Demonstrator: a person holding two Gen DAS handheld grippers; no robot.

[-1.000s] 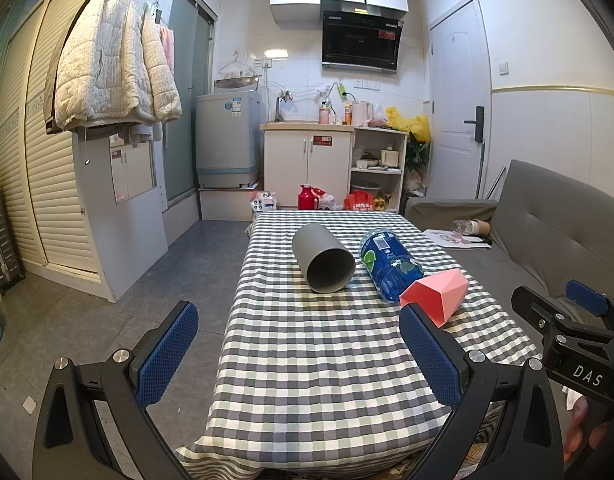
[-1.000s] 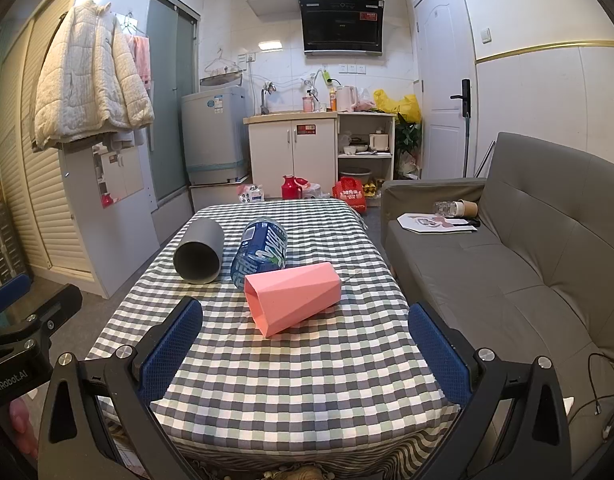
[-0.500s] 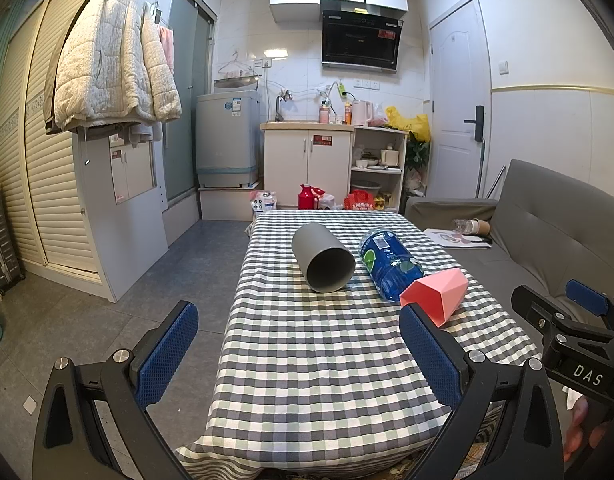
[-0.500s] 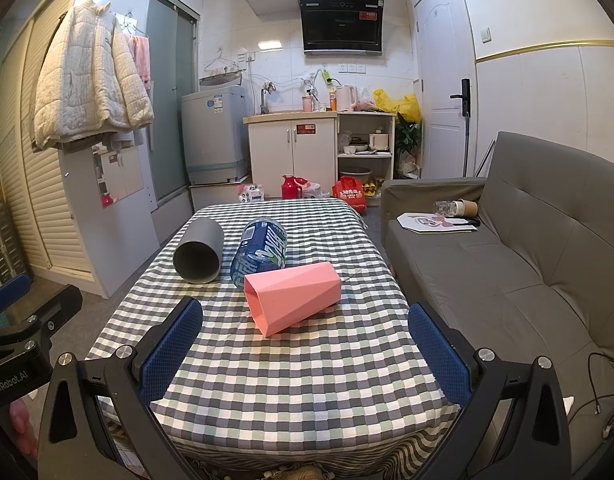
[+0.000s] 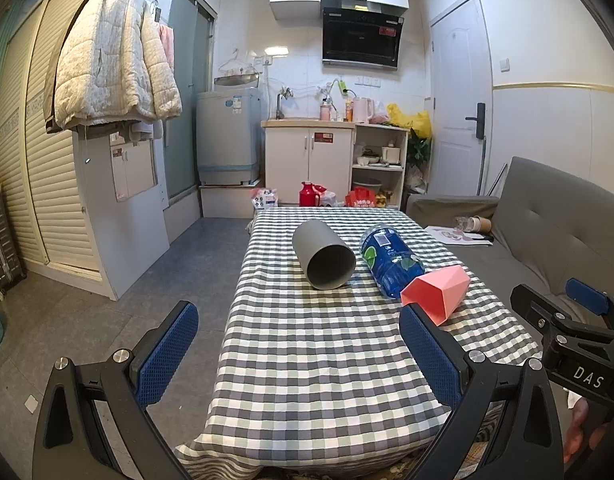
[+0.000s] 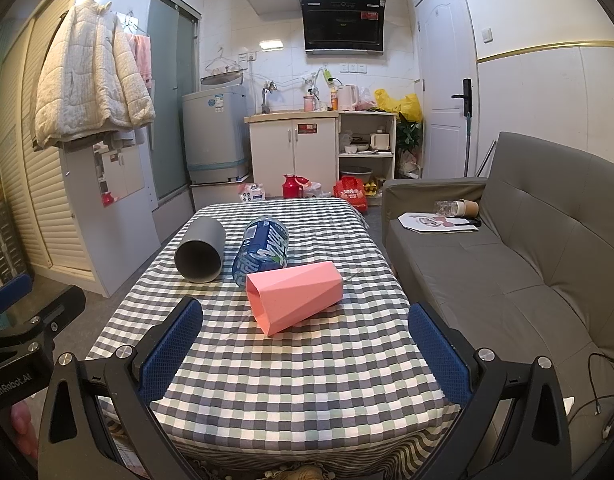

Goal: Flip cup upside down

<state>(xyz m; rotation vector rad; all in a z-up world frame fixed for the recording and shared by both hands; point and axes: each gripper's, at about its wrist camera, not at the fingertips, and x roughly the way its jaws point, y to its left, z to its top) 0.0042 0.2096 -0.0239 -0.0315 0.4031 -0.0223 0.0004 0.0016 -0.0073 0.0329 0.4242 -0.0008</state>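
A grey cup (image 5: 324, 254) lies on its side on the checked tablecloth, mouth toward me; it also shows in the right wrist view (image 6: 200, 249). A pink faceted cup (image 6: 294, 295) lies on its side in the middle, mouth toward me, seen at the right in the left wrist view (image 5: 435, 293). A blue bottle (image 6: 261, 248) lies between them. My left gripper (image 5: 299, 352) is open and empty, short of the table's near edge. My right gripper (image 6: 305, 350) is open and empty over the near edge, the pink cup ahead of it.
The table (image 6: 307, 380) has a grey sofa (image 6: 527, 248) close on its right and open floor (image 5: 107, 320) on its left. Kitchen cabinets (image 6: 293, 156) and a washing machine (image 6: 215, 136) stand at the back wall.
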